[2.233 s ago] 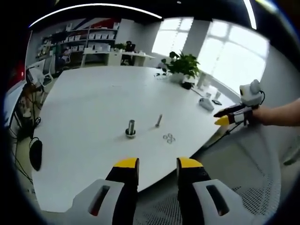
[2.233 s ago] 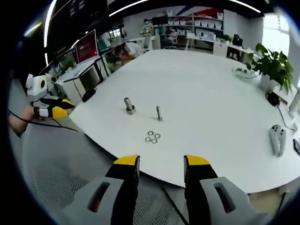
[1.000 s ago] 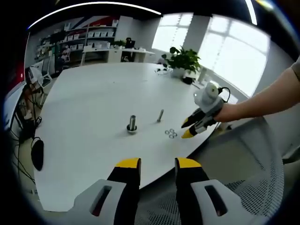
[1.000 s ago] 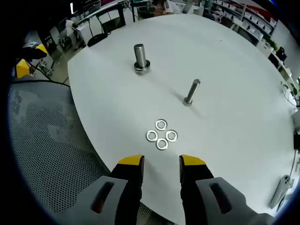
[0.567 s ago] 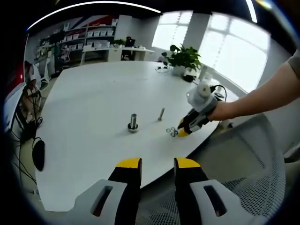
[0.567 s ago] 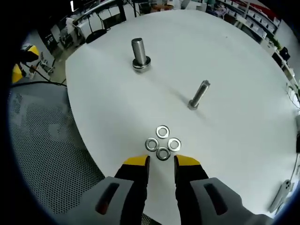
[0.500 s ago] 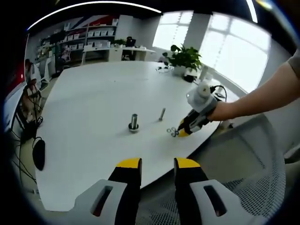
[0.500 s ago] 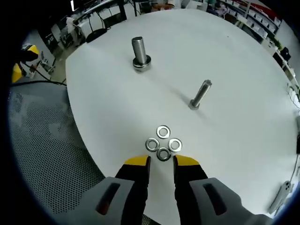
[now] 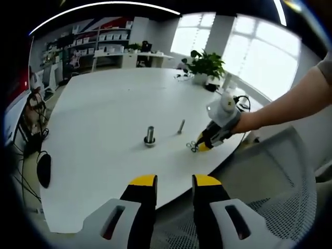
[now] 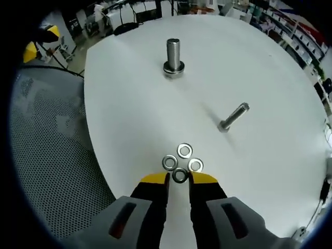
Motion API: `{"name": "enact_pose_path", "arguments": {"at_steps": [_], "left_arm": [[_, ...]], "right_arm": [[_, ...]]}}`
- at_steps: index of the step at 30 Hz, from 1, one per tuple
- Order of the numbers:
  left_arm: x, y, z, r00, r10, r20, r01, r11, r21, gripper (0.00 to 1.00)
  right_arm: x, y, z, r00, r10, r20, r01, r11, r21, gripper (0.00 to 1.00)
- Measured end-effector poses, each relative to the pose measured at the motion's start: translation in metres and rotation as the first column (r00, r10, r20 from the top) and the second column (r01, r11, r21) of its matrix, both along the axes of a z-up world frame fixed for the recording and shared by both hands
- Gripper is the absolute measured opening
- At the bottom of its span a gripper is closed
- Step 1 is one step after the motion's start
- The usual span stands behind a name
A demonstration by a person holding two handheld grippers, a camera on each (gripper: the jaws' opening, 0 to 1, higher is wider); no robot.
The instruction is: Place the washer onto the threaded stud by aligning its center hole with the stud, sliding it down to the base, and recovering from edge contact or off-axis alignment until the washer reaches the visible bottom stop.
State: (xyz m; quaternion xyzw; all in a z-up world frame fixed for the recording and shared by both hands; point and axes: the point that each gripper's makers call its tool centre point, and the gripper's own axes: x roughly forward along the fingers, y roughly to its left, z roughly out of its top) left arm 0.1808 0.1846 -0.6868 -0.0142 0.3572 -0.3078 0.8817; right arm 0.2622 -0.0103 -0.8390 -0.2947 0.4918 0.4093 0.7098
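- Tabletop [image 10: 270,78]: white, rounded edge, large; seen in both views. A mesh chair seat [image 10: 46,135] sits below its near edge in the right gripper view.
- Washers: four flat metal rings clustered near the tabletop's near edge, touching or almost touching one another. The nearest washer [image 10: 179,176] lies flat, just at the tips of the right hand-held gripper. The other three washers [image 10: 184,151] lie just beyond it.
- Large threaded stud [image 10: 173,56]: upright on its wide base, far left of the washers, well apart from them; bare, no washer on it. In the left gripper view it stands at mid-tabletop [image 9: 150,136].
- Smaller bolt [image 10: 234,117]: stands on its head and looks tilted in the fisheye right gripper view, far right of the washers, apart from the stud.
- Right hand-held gripper [image 10: 179,179]: yellow-tipped jaws narrowed to a slim gap, either side of the nearest washer; whether they actually pinch it cannot be told. In the left gripper view it [image 9: 199,146] is held low at the washers, with a person's bare forearm [image 9: 290,104] behind it.
- Left hand-held gripper [image 9: 174,181]: jaws spread, holding nothing, off the tabletop's near edge.
- Background, left gripper view: potted plant [image 9: 206,66] at the far side of the tabletop, bright windows, shelving.
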Motion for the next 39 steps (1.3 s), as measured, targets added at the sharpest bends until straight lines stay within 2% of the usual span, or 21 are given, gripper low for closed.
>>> {"name": "enact_pose_path", "arguments": {"at_steps": [6, 9, 12, 18, 21, 26, 32, 39], "left_arm": [[0.000, 0.000, 0.001, 1.000, -0.002, 0.002, 0.002, 1.000, 0.001, 0.25], [0.000, 0.000, 0.001, 1.000, -0.002, 0.002, 0.002, 1.000, 0.001, 0.25], [0.000, 0.000, 0.002, 1.000, -0.002, 0.006, 0.002, 1.000, -0.001, 0.25], [0.000, 0.000, 0.001, 1.000, -0.007, 0.006, 0.007, 1.000, -0.002, 0.24], [-0.001, -0.001, 0.001, 1.000, -0.010, 0.004, 0.010, 1.000, -0.005, 0.24], [-0.001, -0.002, 0.002, 1.000, -0.013, 0.006, 0.013, 1.000, -0.008, 0.24], [-0.001, -0.002, 0.002, 1.000, -0.011, 0.009, 0.011, 1.000, -0.010, 0.24], [0.000, -0.001, 0.003, 1.000, -0.009, 0.012, 0.009, 1.000, -0.009, 0.23]], "right_arm": [[-0.002, 0.001, -0.001, 0.998, 0.057, -0.014, -0.057, 0.998, -0.038, 0.14], [-0.003, 0.001, -0.001, 0.998, 0.060, -0.034, -0.062, 0.997, -0.041, 0.15], [-0.007, 0.000, -0.001, 0.992, 0.120, -0.041, -0.122, 0.991, -0.054, 0.17], [-0.007, -0.006, 0.000, 0.993, 0.107, -0.045, -0.109, 0.993, -0.042, 0.20], [-0.010, -0.010, 0.000, 0.989, 0.141, -0.047, -0.144, 0.988, -0.055, 0.22], [-0.009, -0.013, -0.001, 0.993, 0.113, -0.043, -0.115, 0.992, -0.041, 0.23], [-0.009, -0.011, -0.001, 0.994, 0.102, -0.050, -0.106, 0.992, -0.072, 0.23], [-0.010, -0.008, -0.002, 0.989, 0.132, -0.061, -0.138, 0.985, -0.101, 0.21]]}}
